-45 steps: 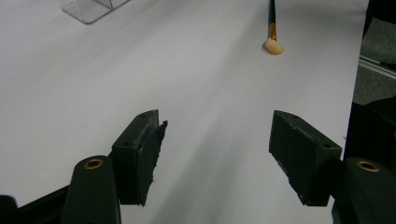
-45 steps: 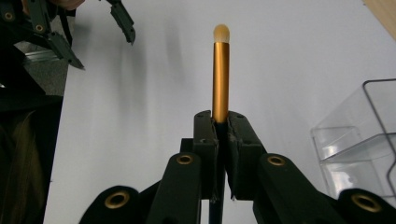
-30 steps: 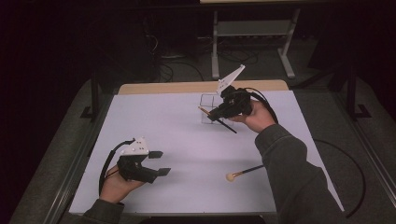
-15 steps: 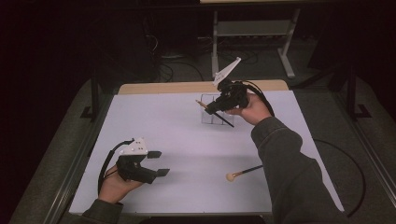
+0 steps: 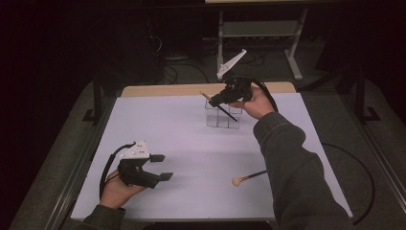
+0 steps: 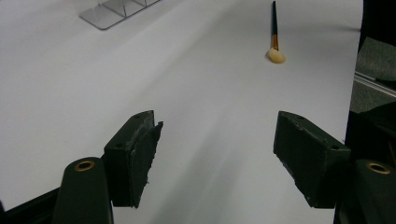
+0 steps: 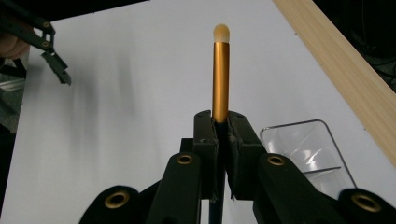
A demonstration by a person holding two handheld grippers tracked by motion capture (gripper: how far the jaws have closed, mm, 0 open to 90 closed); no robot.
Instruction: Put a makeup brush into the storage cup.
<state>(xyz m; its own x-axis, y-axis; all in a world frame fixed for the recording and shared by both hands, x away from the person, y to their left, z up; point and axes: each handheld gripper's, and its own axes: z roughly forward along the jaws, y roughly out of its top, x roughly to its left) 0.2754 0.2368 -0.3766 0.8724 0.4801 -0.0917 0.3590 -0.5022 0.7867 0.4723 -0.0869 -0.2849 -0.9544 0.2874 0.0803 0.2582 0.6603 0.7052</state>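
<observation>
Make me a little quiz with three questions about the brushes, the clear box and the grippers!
1. Where is the brush that nobody holds?
A. lying on the white table
B. inside the clear box
C. on the floor

2. How many brushes are there?
A. one
B. two
C. four

3. What is the right gripper doing?
A. standing wide open
B. shut on a brush
C. shut on the clear box

Answers:
1. A: it lies flat on the white table, apart from the clear box.
2. B: one lies on the table, and the gold-necked brush is in the right gripper.
3. B: its jaws pinch the gold-necked brush, while the left gripper stands open with nothing in it.
</observation>
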